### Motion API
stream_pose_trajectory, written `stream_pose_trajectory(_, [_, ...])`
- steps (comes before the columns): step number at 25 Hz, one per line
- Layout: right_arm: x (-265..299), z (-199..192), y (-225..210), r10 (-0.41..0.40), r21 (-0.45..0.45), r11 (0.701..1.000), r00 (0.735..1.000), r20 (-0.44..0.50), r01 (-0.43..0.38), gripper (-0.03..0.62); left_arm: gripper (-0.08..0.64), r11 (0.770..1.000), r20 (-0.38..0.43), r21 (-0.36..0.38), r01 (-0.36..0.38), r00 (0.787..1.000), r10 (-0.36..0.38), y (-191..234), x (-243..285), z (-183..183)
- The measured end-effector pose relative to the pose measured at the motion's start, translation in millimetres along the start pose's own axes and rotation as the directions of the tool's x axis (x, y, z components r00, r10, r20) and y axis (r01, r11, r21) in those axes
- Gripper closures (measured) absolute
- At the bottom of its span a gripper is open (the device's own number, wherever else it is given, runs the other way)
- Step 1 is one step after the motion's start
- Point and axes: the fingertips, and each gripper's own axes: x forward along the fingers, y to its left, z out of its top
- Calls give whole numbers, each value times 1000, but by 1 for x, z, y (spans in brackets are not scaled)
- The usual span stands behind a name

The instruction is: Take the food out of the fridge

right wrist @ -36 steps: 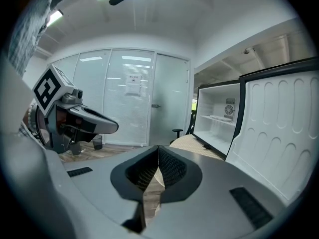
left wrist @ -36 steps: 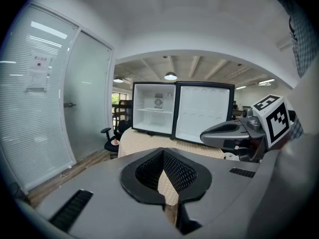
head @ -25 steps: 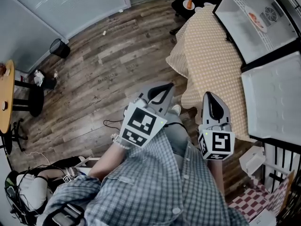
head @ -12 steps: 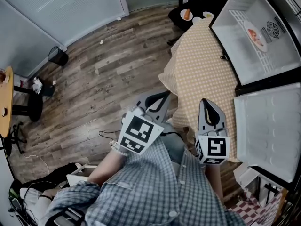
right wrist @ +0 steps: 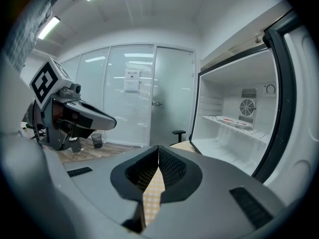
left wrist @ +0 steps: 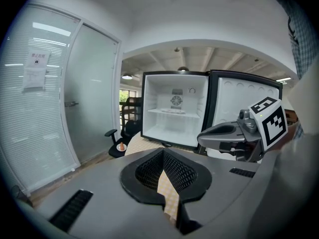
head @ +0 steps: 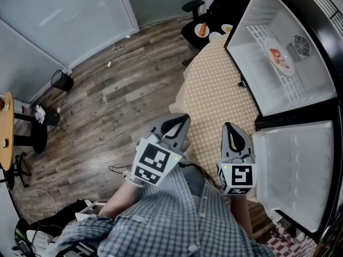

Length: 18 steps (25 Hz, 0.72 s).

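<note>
The small fridge [head: 284, 47] stands open on a table covered with a yellow checked cloth [head: 214, 98]. A plate of food [head: 278, 57] lies on its wire shelf, also seen as the plate [left wrist: 172, 111] in the left gripper view and as the plate [right wrist: 234, 122] in the right gripper view. My left gripper [head: 180, 122] and right gripper [head: 230, 128] are side by side above the near edge of the cloth, well short of the fridge. Both are shut with nothing held. My own left gripper [left wrist: 163, 154] and right gripper [right wrist: 158, 151] show their pads meeting.
The fridge door [head: 292, 170] is swung open at the right, close to my right gripper. A black chair [head: 201, 31] with small dishes stands beyond the table. A bin [head: 61, 80] and glass partitions [head: 64, 15] lie left, over wooden floor.
Both grippers and the person have moved forward together toward the open fridge, which now looms larger. The jaws stayed shut.
</note>
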Motion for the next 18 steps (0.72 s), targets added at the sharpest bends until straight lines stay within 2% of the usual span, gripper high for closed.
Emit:
stream_pose_trajectory(4, [2, -5, -28, -47, 2, 999, 999, -26, 48, 581, 554, 999, 10, 23, 37, 999, -38, -8, 28, 13])
stream_pose_trajectory(10, [2, -7, -62, -77, 32, 996, 997, -18, 78, 581, 554, 996, 23, 51, 72, 997, -73, -19, 61, 35])
stream_pose_trajectory(14, [-1, -8, -75, -93, 82, 992, 996, -8, 94, 581, 554, 994, 9, 59, 90, 996, -91, -26, 74, 41])
stream_pose_trajectory(18, [-5, -17, -84, -116, 81, 990, 993, -21, 117, 581, 554, 990, -8, 74, 116, 993, -116, -34, 84, 44])
